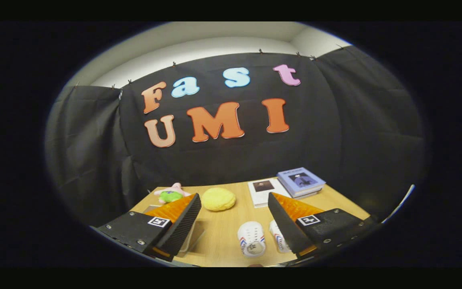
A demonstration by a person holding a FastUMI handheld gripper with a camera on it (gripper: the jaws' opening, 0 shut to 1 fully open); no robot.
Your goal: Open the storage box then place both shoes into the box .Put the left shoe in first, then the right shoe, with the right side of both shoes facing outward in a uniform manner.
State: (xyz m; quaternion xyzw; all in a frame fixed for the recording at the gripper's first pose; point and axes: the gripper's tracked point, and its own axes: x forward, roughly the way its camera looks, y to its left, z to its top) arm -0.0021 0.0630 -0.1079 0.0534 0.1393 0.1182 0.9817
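Two small white shoes with red and blue side stripes stand on the wooden table (223, 228), toes pointing away from me. One shoe (251, 237) sits between my fingers, nearer the right one. The other shoe (276, 236) is partly hidden behind the right finger. A clear plastic storage box (191, 239) lies under and behind the left finger, mostly hidden. My gripper (234, 206) hangs above the table, open wide, with nothing between its fingers.
A yellow round plush (218, 199) lies just beyond the left fingertip. A pink and green star toy (169, 194) sits at the far left of the table. A white booklet (264, 191) and a stack of blue books (300, 181) lie at the far right.
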